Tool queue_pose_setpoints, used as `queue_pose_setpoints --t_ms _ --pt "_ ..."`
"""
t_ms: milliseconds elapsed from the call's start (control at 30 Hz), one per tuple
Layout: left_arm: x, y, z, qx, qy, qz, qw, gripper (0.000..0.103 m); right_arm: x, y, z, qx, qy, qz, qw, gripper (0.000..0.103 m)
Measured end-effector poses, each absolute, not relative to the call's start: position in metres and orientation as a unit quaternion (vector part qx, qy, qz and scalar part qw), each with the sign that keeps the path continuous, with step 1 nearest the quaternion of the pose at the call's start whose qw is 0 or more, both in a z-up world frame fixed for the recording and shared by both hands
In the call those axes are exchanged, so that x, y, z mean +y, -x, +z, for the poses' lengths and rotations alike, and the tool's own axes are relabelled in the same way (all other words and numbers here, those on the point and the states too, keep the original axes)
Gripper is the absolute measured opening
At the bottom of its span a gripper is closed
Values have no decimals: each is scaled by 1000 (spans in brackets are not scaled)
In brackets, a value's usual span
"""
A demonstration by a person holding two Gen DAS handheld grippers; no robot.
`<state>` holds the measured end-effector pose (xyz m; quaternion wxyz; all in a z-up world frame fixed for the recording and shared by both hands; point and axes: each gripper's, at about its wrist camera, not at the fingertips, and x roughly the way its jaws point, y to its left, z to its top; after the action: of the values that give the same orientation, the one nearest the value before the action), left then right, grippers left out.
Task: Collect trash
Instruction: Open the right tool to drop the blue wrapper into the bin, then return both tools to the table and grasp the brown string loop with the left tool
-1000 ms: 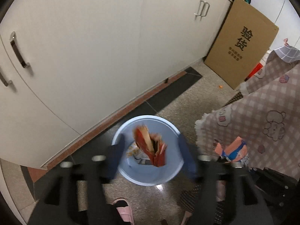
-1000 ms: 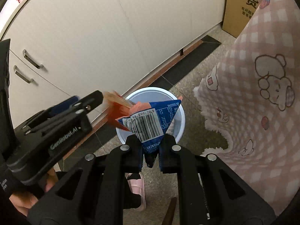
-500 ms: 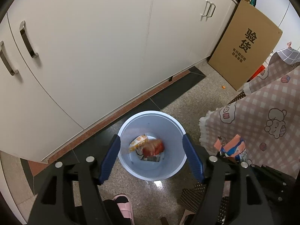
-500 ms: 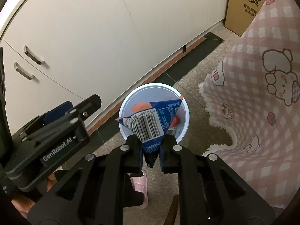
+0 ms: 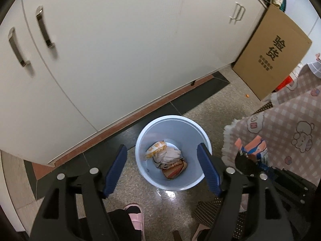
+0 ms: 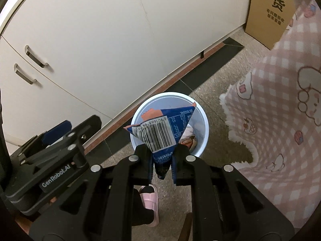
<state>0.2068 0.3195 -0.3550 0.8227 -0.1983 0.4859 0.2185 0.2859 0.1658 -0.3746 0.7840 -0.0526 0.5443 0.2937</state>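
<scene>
A light blue bin (image 5: 172, 124) stands on the floor by the white cabinets and holds several wrappers, among them an orange-red packet (image 5: 174, 165). My left gripper (image 5: 161, 166) is open and empty above the bin, its blue pads either side of it. My right gripper (image 6: 161, 160) is shut on a blue snack wrapper (image 6: 160, 129) with a barcode and holds it above the bin (image 6: 202, 116). The wrapper and right gripper also show in the left wrist view (image 5: 253, 150) to the right of the bin.
White cabinets (image 5: 120, 50) run along the back. A cardboard box (image 5: 274, 50) leans at the right. A pink checked tablecloth (image 6: 280, 110) hangs at the right. The person's pink slipper (image 6: 150, 196) is on the speckled floor below the bin.
The orange-red packet has dropped from my left gripper into the bin and settled at the bottom. The left gripper has risen. The right gripper still holds the blue wrapper over the bin.
</scene>
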Motion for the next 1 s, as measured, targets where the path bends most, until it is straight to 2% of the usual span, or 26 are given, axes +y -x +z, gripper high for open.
queue_pose_setpoints --t_ms 67,133,200,300,600,767,1000 --pt "326 -204 -358 487 206 226 818 71 169 -288 -376 542 54 294 785 25" --pt "331 -201 -359 487 211 235 814 71 170 -290 -375 537 56 291 790 47" --pt "336 -199 -358 485 218 241 812 71 172 -292 -374 529 54 287 797 55" --pt "341 -195 -356 483 226 246 810 71 174 -293 -374 528 55 288 797 61" --pt "341 -187 -335 467 238 250 814 73 169 -284 -359 519 45 303 798 65" --pt "332 -178 -310 447 243 249 824 73 160 -269 -327 487 62 302 817 65" --pt "317 -151 -250 380 258 244 854 74 143 -239 -262 418 70 307 852 65"
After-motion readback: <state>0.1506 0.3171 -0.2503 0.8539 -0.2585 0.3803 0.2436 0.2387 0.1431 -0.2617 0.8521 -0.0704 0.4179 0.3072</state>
